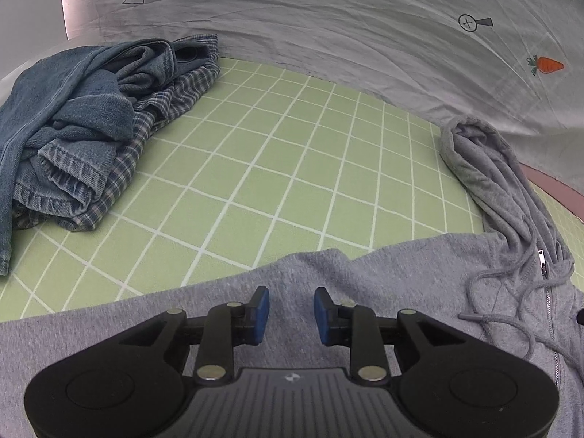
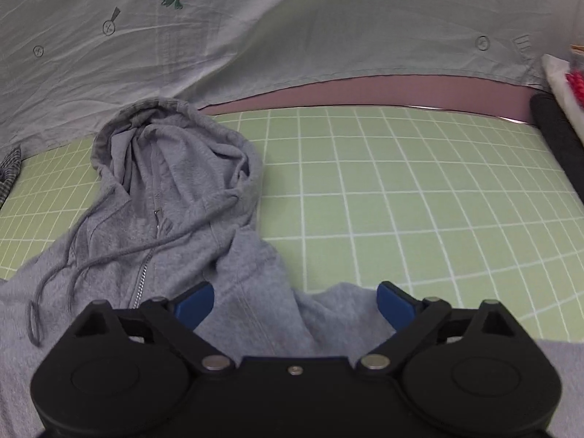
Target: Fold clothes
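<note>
Fold barely begun: grey hoodie (image 2: 175, 197) lies spread on green grid mat (image 2: 401, 200), hood at 11 o'clock in right view, zipper closed, drawstrings loose; denim-and-plaid heap (image 1: 84, 124) at 10 o'clock in left view untouched. Left gripper (image 1: 292, 310) part open over the hoodie body, gripping nothing; right gripper (image 2: 295, 303) spread wide astride a shoulder ridge, not clamped.

Staged recording setup: green grid mat (image 1: 277, 153), printed backdrop sheet (image 1: 328, 29).

Left gripper (image 1: 291, 315) — black linkage arms, silver pivot rivets, blue fingertip pads (image 1: 261, 304), ribbed grey centre plate, right gripper (image 2: 295, 304) — matching black body, small central screw
</note>
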Demonstrator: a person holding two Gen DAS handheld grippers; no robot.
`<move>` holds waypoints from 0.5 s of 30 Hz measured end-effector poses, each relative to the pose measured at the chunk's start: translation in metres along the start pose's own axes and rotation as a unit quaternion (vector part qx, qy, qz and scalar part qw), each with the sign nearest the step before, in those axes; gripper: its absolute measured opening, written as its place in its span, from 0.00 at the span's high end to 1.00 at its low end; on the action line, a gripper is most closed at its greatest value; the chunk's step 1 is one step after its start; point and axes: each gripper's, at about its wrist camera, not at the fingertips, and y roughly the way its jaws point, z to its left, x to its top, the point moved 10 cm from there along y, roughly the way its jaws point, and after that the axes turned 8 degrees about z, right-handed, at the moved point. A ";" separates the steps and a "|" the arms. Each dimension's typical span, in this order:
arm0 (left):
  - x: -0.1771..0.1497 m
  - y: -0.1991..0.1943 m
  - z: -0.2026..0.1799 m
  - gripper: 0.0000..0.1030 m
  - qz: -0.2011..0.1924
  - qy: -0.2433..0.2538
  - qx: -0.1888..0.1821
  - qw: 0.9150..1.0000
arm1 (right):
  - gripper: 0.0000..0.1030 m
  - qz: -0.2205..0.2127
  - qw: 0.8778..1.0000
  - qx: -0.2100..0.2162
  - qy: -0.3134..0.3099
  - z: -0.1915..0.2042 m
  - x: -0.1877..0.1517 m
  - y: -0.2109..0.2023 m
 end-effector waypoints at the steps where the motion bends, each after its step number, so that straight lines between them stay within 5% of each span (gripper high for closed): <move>1: 0.000 0.001 -0.002 0.73 -0.005 0.009 0.003 1.000 | 0.13 0.003 1.000 0.005 -0.012 0.005 0.005 0.006; 2: 0.000 0.001 -0.003 0.74 -0.011 0.018 0.008 1.000 | 0.15 0.001 1.000 0.011 -0.025 0.011 0.010 0.012; 4: 0.000 0.002 -0.006 0.98 -0.019 0.035 0.020 0.999 | 0.23 0.002 0.998 0.029 -0.050 0.023 0.018 0.023; 6: 0.000 0.002 -0.006 0.99 -0.024 0.029 0.020 0.999 | 0.53 0.008 0.996 0.062 -0.065 0.035 0.021 0.029; 7: 0.001 0.002 -0.005 0.99 -0.027 0.023 0.018 0.999 | 0.59 0.004 0.995 0.065 -0.074 0.039 0.023 0.029; 8: 0.002 0.002 -0.005 0.99 -0.032 0.016 0.017 0.999 | 0.86 -0.001 0.994 0.067 -0.082 0.043 0.025 0.029; 15: 0.037 0.020 -0.010 0.99 -0.075 0.002 0.027 0.997 | 0.92 -0.043 0.997 0.050 -0.046 0.039 0.065 0.054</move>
